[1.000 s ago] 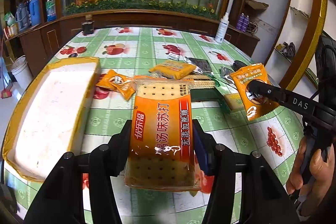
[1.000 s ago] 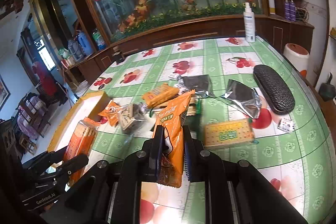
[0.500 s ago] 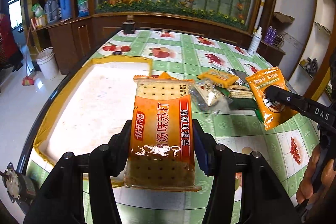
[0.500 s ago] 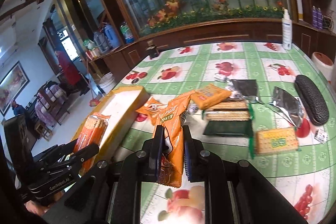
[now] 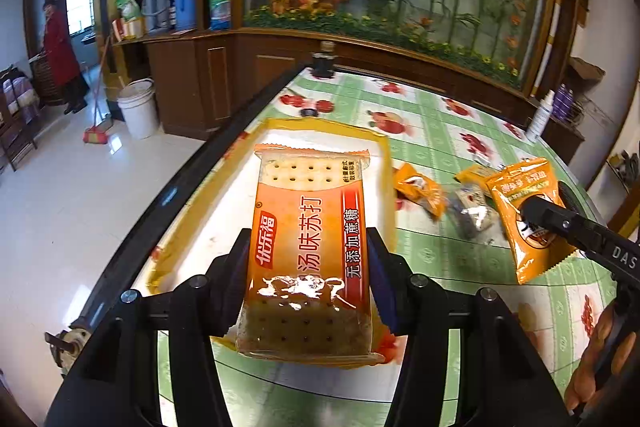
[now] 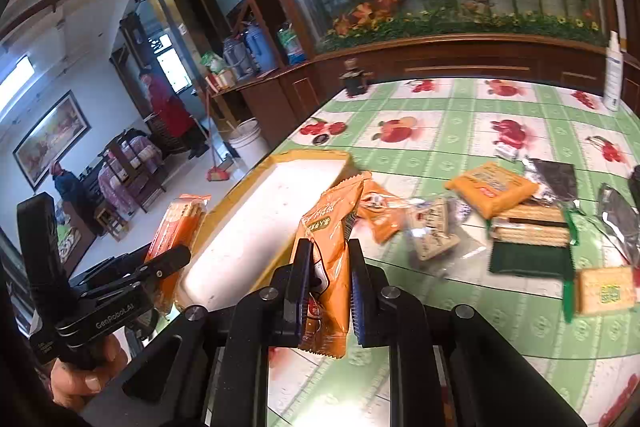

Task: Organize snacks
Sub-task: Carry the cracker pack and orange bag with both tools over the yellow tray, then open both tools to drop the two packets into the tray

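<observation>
My left gripper is shut on a large orange soda-cracker packet, held in the air above the yellow-rimmed white tray at the table's left edge. Seen from the right wrist, the same cracker packet hangs left of the tray. My right gripper is shut on an orange snack pouch, over the tray's near right rim. In the left wrist view that pouch hangs at the right, pinched by the right gripper's fingers.
Loose snacks lie on the green fruit-print tablecloth: a small orange packet, a clear-wrapped biscuit, a yellow packet, wafer packs, a silver wrapper. A dark jar and a white bottle stand at the far edge. The floor drops off left.
Both grippers have swung left with their packets still gripped. The tray now lies beneath the cracker packet, and the pile of loose snacks has shifted to the right of both views.
</observation>
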Tool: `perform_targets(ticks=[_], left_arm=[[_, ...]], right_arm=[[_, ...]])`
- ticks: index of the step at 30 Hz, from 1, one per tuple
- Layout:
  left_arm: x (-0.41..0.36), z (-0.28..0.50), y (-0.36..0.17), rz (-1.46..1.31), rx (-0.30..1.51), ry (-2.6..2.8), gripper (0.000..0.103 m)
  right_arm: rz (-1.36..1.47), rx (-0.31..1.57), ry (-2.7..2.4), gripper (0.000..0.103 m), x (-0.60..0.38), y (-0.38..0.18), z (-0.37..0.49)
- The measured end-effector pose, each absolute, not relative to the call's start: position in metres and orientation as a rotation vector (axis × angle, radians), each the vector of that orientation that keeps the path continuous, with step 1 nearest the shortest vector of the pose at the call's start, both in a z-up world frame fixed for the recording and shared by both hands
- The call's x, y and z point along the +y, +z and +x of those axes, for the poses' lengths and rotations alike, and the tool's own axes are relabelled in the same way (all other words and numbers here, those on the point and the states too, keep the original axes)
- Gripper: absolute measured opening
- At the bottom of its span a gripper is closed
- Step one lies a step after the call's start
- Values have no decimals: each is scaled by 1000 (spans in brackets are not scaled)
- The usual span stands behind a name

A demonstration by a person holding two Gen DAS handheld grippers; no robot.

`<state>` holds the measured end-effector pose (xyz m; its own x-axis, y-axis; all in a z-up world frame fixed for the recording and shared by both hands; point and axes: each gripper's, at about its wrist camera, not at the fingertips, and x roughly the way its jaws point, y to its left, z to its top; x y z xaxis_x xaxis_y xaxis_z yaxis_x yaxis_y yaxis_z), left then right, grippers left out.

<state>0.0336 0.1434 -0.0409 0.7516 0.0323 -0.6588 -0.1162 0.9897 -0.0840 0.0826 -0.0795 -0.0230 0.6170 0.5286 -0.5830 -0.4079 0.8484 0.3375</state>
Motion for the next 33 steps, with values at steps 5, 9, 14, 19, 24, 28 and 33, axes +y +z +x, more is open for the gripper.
perform_targets(ticks=[5,9,14,19,24,28,33], left_arm=[[165,40,-49,-138,732,130,52],[174,43,-53,-134,732,158,53],[181,46,-55,-116,727,188,53],[190,52,-61,-130,742,202,53],[192,62,-71,-131,768,208,53],[191,68,-78,-119,787,210,53],[190,72,-87,-106,816,209,53]], right_arm=[[151,730,620,17,-41,-23,87],[122,738,669,17,-11,-25,91],[101,749,709,17,16,-28,98],[91,771,719,17,32,-37,107],[87,812,713,17,42,-52,118],[78,837,705,17,48,-63,125],[55,858,702,17,60,-73,132]])
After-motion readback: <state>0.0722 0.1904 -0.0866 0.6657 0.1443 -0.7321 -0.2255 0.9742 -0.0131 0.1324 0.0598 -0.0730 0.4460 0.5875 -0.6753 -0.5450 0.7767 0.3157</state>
